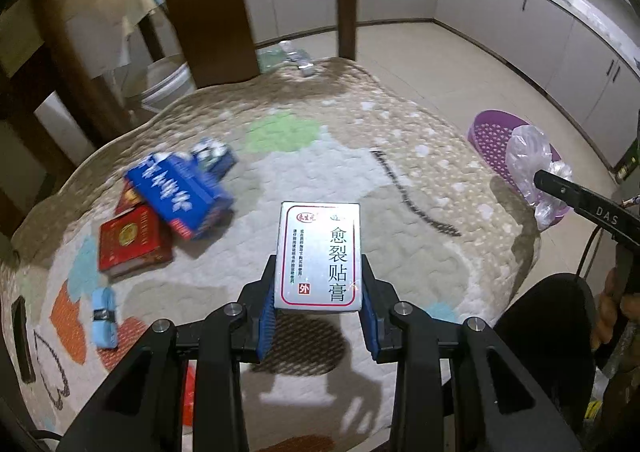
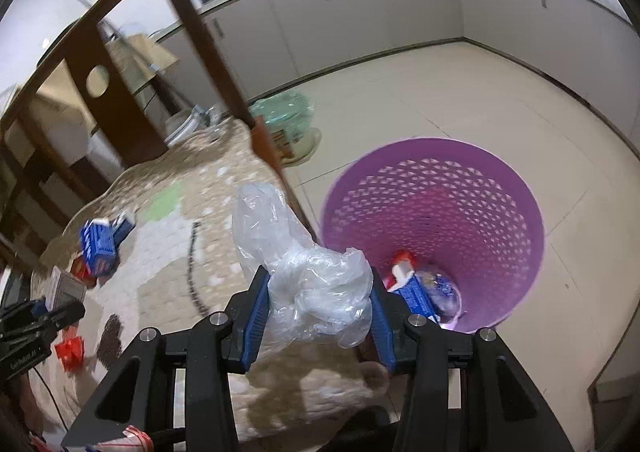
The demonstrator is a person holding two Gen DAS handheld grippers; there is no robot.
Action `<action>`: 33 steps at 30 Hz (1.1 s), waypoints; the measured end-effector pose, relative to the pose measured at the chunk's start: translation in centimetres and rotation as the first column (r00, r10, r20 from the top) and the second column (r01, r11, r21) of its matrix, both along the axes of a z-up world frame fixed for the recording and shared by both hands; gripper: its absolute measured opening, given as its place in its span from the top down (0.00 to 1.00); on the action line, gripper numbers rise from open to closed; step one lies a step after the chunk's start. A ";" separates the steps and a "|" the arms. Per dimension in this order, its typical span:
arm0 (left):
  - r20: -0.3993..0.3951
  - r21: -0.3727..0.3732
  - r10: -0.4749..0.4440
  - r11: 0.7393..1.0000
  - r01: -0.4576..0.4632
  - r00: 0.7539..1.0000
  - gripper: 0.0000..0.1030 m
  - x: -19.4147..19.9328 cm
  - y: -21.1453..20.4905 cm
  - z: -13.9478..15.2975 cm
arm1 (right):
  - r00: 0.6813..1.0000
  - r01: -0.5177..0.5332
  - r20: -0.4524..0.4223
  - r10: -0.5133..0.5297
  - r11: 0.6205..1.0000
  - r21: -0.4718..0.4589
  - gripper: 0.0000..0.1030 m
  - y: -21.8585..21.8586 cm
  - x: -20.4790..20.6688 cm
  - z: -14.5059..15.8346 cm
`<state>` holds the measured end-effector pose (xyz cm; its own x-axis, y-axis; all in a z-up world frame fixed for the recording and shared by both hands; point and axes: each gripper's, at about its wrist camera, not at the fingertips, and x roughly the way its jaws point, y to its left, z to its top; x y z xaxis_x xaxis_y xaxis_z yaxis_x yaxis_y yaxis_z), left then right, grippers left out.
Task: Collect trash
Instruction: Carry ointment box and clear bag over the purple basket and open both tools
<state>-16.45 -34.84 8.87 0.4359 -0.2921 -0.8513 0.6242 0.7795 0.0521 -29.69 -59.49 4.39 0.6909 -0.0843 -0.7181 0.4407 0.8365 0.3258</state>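
My left gripper (image 1: 319,306) is shut on a silver box with red-framed Chinese print (image 1: 320,256), held above the quilted table cover (image 1: 360,180). My right gripper (image 2: 318,312) is shut on a crumpled clear plastic bag (image 2: 308,272) at the table's right edge, beside a purple perforated bin (image 2: 436,220) on the floor. The bin holds a blue-and-red box (image 2: 412,288) and other trash. The bag (image 1: 528,160) and bin (image 1: 492,140) also show in the left wrist view. On the table lie a blue box (image 1: 180,196), a red box (image 1: 134,240) and a light blue pack (image 1: 105,316).
Dark wooden chairs (image 1: 208,4) stand at the table's far side. A dark wavy strip (image 1: 412,196) lies on the cover. A red scrap (image 2: 70,350) lies near the front left. A green bag over a pail (image 2: 288,124) stands on the tiled floor. Kitchen cabinets (image 2: 360,20) line the walls.
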 end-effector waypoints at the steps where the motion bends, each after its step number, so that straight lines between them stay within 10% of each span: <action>1: -0.002 0.000 -0.008 1.000 0.008 1.000 0.67 -0.1 -0.6 0.0 | 1.000 0.011 0.003 -0.011 1.000 0.008 0.52 -0.5 -0.3 -0.2; 24: -0.147 -0.138 -0.253 0.962 0.234 0.956 0.67 -0.4 -22.3 -1.2 | 0.979 0.203 -0.030 -0.202 0.979 0.026 0.50 -11.3 -3.9 -3.1; 29: -0.147 -0.178 -0.254 0.958 0.227 0.956 0.36 -0.4 -22.7 -0.5 | 0.980 0.197 0.001 -0.197 0.980 0.027 0.29 -11.7 -3.8 -2.7; 33: -0.121 -0.182 -0.260 0.954 0.236 0.958 0.33 -0.8 -21.4 0.2 | 0.979 0.205 0.012 -0.205 0.979 0.010 0.24 -11.5 -4.0 -2.3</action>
